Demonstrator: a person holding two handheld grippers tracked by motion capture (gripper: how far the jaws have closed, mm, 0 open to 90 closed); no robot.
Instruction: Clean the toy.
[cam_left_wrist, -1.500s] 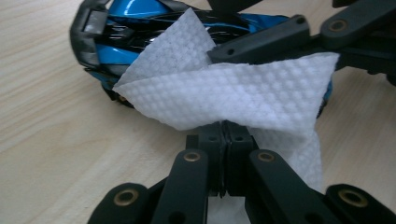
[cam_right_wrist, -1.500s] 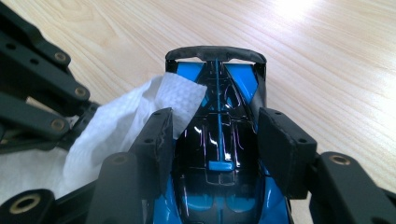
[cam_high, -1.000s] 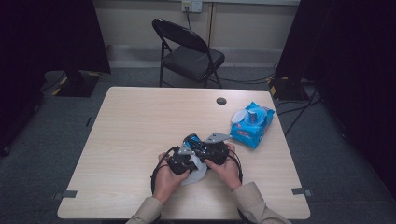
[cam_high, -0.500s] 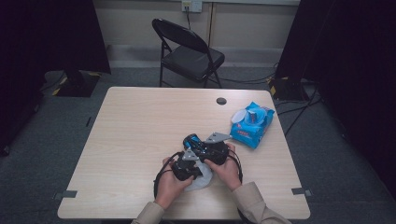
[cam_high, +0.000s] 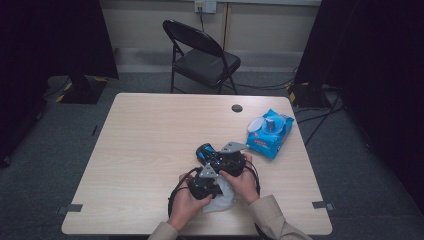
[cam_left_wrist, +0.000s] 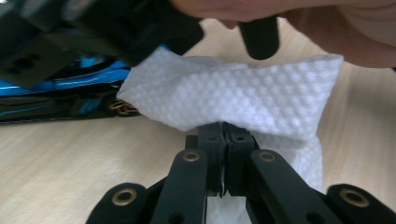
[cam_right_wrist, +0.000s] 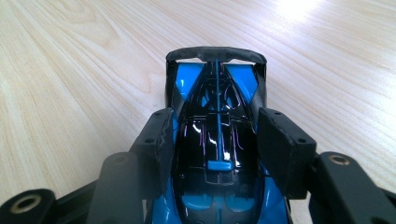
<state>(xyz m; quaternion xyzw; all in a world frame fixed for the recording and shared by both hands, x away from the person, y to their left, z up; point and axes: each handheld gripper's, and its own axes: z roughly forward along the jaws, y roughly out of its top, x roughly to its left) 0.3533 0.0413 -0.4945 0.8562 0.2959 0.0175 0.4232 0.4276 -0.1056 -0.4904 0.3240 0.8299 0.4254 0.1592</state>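
Blue and black, a toy racing car (cam_right_wrist: 218, 140) is clamped between the pads of the right gripper (cam_right_wrist: 218, 144) near the middle of the near half of the wooden table (cam_high: 150, 135), its wing pointing away. A white textured wipe (cam_left_wrist: 243, 95) is pinched in the tightly closed jaws of the left gripper (cam_left_wrist: 225, 140) and held just beside the car's flank. A blue wipes packet (cam_high: 270, 131) is seen lying well apart at the far right.
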